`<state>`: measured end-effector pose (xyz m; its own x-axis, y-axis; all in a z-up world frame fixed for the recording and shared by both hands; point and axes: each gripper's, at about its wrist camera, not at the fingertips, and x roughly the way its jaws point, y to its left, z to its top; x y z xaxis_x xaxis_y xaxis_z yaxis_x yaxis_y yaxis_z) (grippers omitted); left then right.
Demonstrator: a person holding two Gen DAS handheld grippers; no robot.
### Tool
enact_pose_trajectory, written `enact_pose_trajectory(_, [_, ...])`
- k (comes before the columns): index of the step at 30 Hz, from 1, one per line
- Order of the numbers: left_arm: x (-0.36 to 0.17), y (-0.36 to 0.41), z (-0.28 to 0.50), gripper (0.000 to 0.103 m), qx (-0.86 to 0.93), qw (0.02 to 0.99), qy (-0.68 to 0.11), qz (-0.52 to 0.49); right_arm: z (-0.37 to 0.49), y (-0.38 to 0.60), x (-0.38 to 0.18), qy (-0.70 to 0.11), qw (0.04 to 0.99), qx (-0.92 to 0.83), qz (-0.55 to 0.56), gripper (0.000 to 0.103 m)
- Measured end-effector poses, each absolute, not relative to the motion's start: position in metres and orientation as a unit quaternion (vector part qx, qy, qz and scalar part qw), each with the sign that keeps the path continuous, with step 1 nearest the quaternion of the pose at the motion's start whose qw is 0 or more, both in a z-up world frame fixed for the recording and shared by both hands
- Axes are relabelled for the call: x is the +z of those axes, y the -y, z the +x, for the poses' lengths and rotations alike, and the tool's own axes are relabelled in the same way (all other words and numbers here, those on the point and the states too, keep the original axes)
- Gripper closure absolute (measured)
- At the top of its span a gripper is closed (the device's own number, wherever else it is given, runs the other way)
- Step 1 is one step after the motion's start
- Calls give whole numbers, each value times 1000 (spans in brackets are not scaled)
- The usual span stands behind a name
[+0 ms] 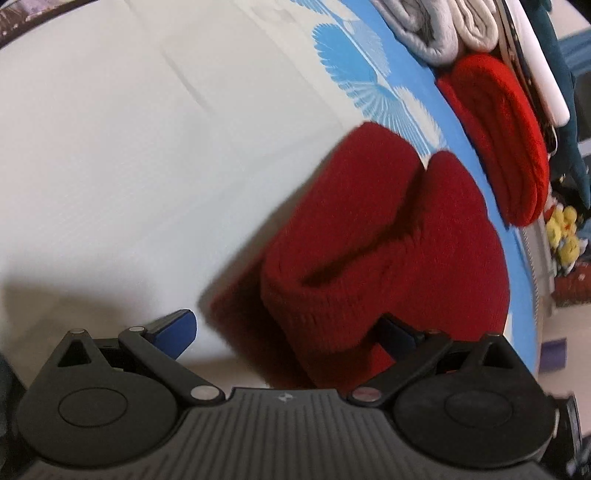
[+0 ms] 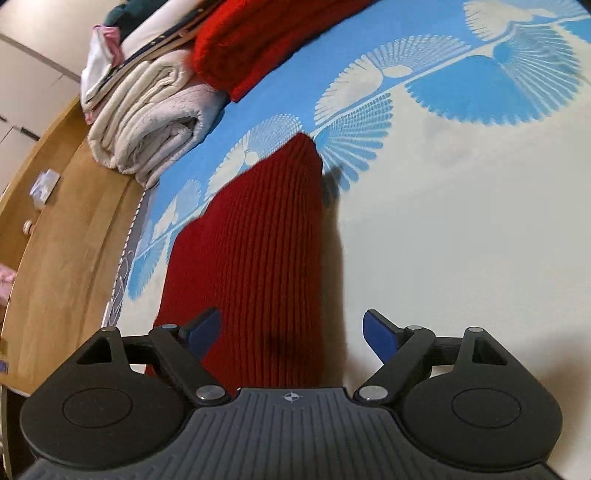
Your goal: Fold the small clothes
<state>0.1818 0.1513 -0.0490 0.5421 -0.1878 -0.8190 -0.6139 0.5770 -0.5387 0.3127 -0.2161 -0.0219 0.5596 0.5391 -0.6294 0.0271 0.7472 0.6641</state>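
Observation:
A dark red ribbed knit garment [image 1: 384,240] lies bunched and partly folded on the white bed sheet [image 1: 129,147]. My left gripper [image 1: 288,332] hovers over its near edge with jaws wide apart. Its left pad [image 1: 177,332] stands clear over bare sheet, and its right pad [image 1: 397,334] is right beside the knit. In the right wrist view the same garment [image 2: 258,240] stretches away as a long strip. My right gripper [image 2: 291,334] is open above its near end, with cloth below the gap and neither pad pressing on it.
A brighter red folded knit [image 1: 498,140] [image 2: 258,40] and rolled pale blankets [image 1: 436,29] [image 2: 155,122] lie along the sheet's blue fan-patterned border [image 2: 480,85]. A wooden bed edge [image 2: 66,240] runs beside them. Yellow plush toys [image 1: 561,229] sit beyond the bed.

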Motion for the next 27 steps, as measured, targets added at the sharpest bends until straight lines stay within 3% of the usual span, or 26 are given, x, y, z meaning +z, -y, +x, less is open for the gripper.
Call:
enact_pose_trajectory(9, [-47, -144, 194, 0, 101, 753, -490, -427, 441, 182, -42, -484, 804, 145, 315, 14])
enact_pose_trajectory(10, [-49, -141, 195, 2, 87, 746, -497, -434, 448, 176, -43, -486, 809, 149, 295, 21])
enact_pose_trajectory(11, [-48, -139, 194, 21, 82, 743, -498, -439, 452, 168, -41, -487, 818, 155, 265, 48])
enact_pose_trajectory(12, [-47, -138, 193, 28, 87, 744, -496, -438, 454, 158, -37, -490, 827, 159, 227, 62])
enact_pose_trajectory(14, [-46, -140, 191, 50, 101, 746, -492, -438, 447, 141, -26, -479, 848, 166, 157, 79])
enact_pose_trajectory(17, [-39, -137, 193, 60, 121, 749, -486, -434, 434, 129, -9, -454, 869, 171, 96, 84])
enact_pose_trajectory(21, [-29, -131, 213, 62, 128, 764, -495, -394, 431, 134, 5, -438, 881, 163, 77, 86])
enact_pose_trajectory(27, [9, -118, 317, 67, 102, 812, -501, -281, 433, 197, 8, -396, 903, 101, 133, 87])
